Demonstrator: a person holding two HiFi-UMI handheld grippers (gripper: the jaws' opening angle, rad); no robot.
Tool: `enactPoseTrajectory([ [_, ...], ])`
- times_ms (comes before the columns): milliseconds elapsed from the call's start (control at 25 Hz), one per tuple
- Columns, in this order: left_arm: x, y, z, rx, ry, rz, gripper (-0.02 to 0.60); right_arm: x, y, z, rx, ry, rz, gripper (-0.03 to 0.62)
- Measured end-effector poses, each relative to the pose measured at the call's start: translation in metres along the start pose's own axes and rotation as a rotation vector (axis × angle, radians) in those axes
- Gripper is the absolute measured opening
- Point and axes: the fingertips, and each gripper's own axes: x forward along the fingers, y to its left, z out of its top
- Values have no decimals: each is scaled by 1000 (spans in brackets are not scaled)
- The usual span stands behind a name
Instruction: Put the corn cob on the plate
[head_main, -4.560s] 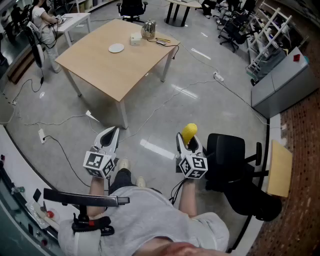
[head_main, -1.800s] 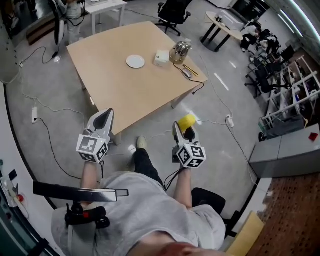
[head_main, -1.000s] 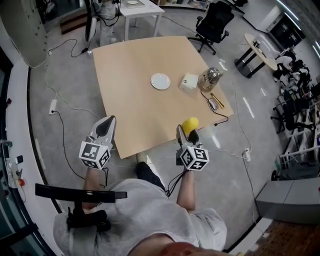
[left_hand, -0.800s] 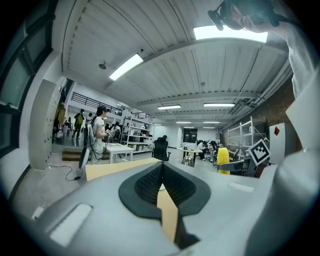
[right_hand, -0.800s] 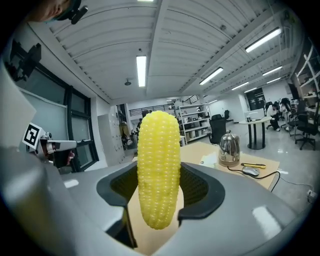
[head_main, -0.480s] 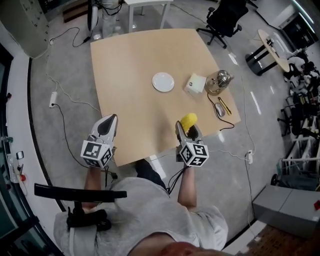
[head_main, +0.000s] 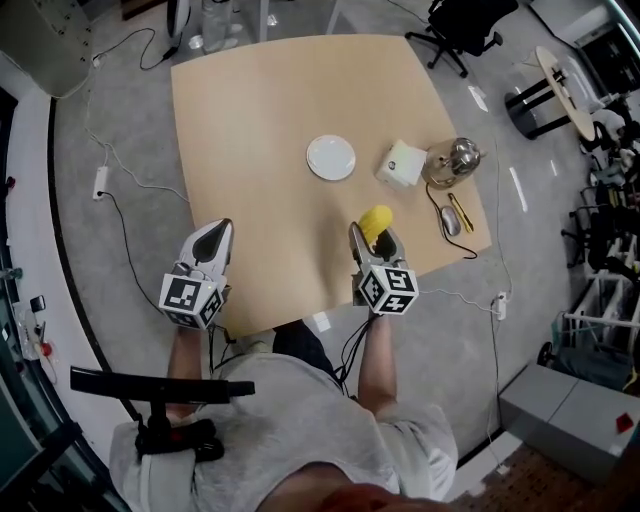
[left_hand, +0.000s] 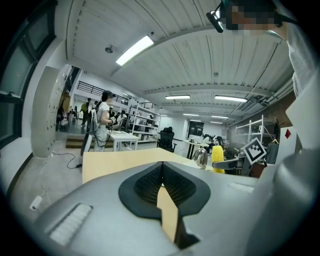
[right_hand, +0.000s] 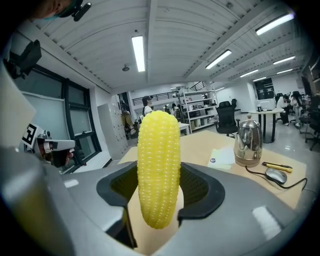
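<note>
My right gripper (head_main: 370, 235) is shut on a yellow corn cob (head_main: 376, 221), which stands upright between the jaws (right_hand: 158, 167). It hovers over the near part of the wooden table (head_main: 260, 120). A small white plate (head_main: 331, 157) lies near the table's middle, beyond the cob and a little to its left. My left gripper (head_main: 207, 243) is shut and holds nothing, at the table's near left edge; in the left gripper view its jaws (left_hand: 162, 185) meet.
A white box (head_main: 402, 164), a steel kettle (head_main: 451, 163), a computer mouse (head_main: 450, 222) and a yellow pen (head_main: 456, 212) sit at the table's right side. Cables (head_main: 130, 180) trail over the floor at left. Office chairs (head_main: 465, 20) stand beyond the table.
The person has walked up to the table with both grippers; the table and plate have come nearer. The right gripper, still gripping the corn cob, is now over the tabletop.
</note>
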Motion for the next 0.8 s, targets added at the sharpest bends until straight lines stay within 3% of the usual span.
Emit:
enactPoseTrajectory([
  [800,71,18,-52,-21,71,6,20,130,-49,-30,-33,118,65,253],
])
